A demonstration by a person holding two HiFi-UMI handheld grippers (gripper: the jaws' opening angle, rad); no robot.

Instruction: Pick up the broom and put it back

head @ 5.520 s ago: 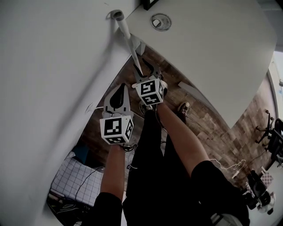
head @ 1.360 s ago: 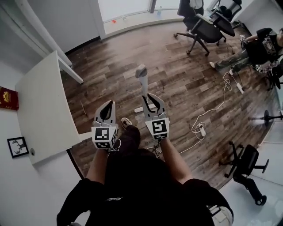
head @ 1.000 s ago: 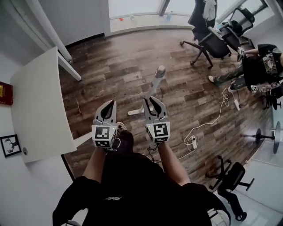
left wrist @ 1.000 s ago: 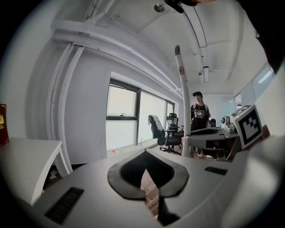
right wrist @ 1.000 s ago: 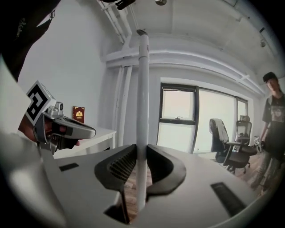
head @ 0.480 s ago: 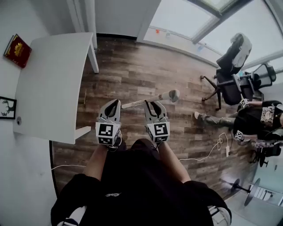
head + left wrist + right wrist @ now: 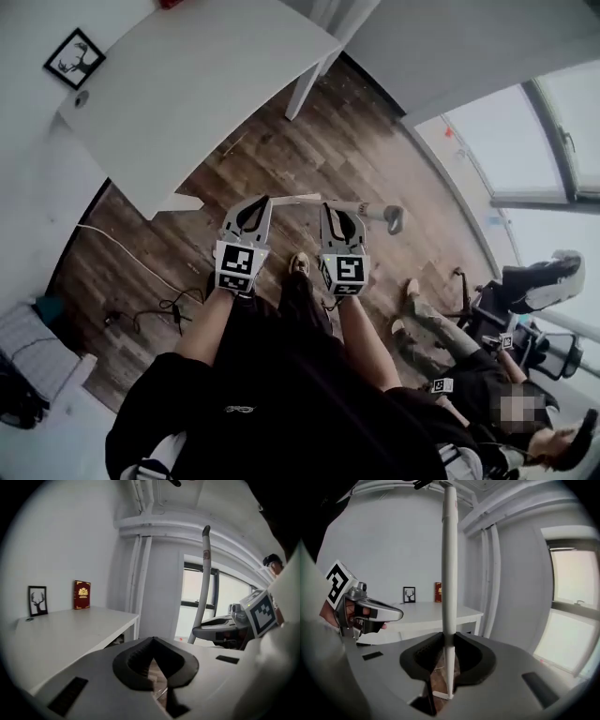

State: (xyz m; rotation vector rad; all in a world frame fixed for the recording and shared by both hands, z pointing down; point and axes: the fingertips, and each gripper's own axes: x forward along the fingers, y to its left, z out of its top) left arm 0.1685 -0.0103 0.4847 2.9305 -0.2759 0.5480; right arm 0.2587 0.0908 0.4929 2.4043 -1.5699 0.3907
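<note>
Our right claw (image 7: 448, 654) is clamped on the broom (image 7: 449, 573), whose white pole stands upright through the jaws. Our left claw (image 7: 153, 662) is closed on nothing, on the side nearer the worktop (image 7: 187, 84). We judge it best to hold the grip firm, carry the pole plumb and swing it wide of the worktop's corner.

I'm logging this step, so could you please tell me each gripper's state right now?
Left gripper: closed, nothing between its jaws.
Right gripper: closed on the white broom handle.
</note>
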